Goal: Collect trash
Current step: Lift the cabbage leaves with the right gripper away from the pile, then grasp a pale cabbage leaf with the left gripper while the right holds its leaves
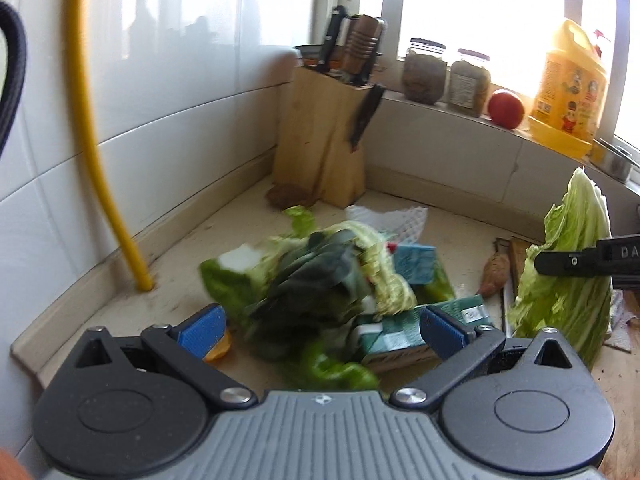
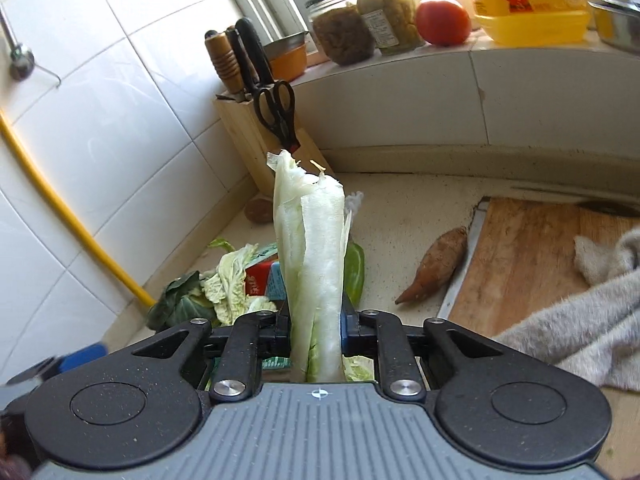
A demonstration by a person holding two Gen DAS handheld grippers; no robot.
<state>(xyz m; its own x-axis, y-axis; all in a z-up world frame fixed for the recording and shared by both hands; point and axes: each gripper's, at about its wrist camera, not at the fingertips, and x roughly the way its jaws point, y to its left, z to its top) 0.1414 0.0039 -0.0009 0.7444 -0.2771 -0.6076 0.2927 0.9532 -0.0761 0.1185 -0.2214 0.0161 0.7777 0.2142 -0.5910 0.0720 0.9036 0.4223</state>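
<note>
On the counter (image 2: 420,200) the wooden knife block (image 2: 256,136) holds knives and black scissors (image 2: 276,112); two glass jars (image 2: 344,28) on the sill hold brownish preserves. Right tongs (image 2: 316,320) clamp the cabbage piece (image 2: 316,248), long axis straight ahead along the fingers, torn end toward the block. Left tongs (image 1: 324,328) gape wide over the blurred trash pile (image 1: 332,280) of leaves and cartons.

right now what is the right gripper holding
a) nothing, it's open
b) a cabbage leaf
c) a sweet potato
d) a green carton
b: in the right wrist view the right gripper has its jaws closed on the pale stalk of a cabbage leaf, while the sweet potato lies apart on the counter beside the cutting board.
</note>
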